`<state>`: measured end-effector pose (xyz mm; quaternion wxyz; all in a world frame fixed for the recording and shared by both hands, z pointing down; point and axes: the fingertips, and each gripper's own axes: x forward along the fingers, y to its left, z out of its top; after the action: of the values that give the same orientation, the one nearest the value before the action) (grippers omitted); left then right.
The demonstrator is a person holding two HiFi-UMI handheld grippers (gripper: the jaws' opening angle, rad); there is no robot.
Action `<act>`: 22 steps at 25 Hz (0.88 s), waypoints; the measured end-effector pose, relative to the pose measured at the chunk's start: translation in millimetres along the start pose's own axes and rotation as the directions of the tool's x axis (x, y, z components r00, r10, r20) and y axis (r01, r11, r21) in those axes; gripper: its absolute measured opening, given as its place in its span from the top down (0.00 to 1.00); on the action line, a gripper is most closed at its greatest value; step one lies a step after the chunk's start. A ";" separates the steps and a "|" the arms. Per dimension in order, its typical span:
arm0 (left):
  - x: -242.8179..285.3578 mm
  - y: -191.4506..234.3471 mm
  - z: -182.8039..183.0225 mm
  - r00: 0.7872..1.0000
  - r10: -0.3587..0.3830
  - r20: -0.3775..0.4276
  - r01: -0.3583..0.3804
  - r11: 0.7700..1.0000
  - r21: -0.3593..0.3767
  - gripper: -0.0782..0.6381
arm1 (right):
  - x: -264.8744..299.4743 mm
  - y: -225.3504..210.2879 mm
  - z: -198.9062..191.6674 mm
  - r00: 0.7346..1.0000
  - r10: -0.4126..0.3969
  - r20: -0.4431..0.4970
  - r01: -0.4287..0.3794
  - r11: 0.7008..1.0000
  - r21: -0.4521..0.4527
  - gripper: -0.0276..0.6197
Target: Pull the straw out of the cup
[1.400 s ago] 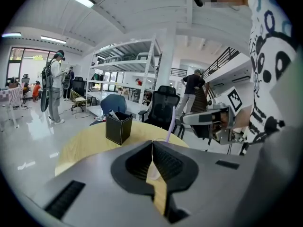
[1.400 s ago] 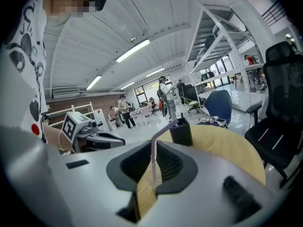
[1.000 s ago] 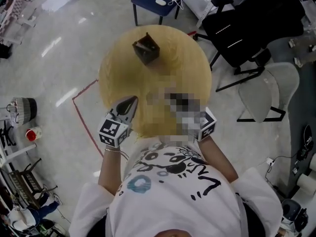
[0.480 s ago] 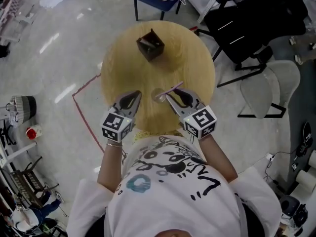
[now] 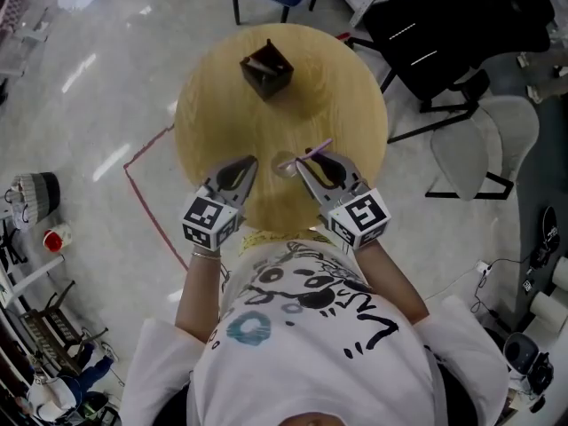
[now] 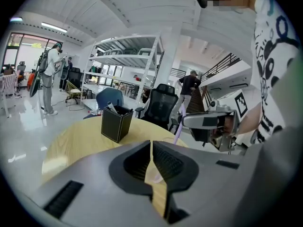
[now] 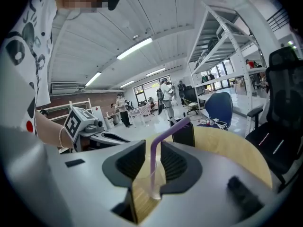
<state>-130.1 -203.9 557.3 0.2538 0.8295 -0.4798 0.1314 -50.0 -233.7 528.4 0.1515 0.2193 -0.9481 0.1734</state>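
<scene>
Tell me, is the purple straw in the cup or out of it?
In: the straw stands with its lower end inside the clear cup, its bent top above the rim.

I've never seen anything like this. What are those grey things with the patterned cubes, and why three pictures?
No robot here: a person holds two grippers, each ending in two jaws; the patterned cubes are part of them. One picture comes from a camera on the person's head, looking down; the other two from cameras riding on the grippers. On the round wooden table stand a black box and a clear cup with a purple straw. The left gripper has its jaws together, holding nothing. The right gripper has its jaws apart with the straw between them, not yet gripped.
</scene>
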 end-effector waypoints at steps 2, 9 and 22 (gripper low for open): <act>1.2 -1.5 0.1 1.000 -0.006 0.004 0.006 1.000 -0.003 0.87 | 0.6 -0.4 0.9 1.000 0.000 0.002 0.000 1.000 -0.001 0.80; 1.0 -1.3 0.8 1.000 -0.025 0.011 0.025 1.000 -0.002 0.87 | 3.8 3.8 3.0 1.000 0.012 0.001 -0.012 1.000 -0.024 0.87; -0.8 0.2 0.5 0.999 -0.030 0.011 0.030 0.999 -0.013 0.87 | 7.3 6.0 7.7 1.000 0.016 0.016 -0.016 0.999 -0.034 0.88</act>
<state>-130.7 -203.7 556.6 0.2586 0.8358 -0.4693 0.1199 -60.7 -234.3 522.6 0.1464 0.2105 -0.9538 0.1566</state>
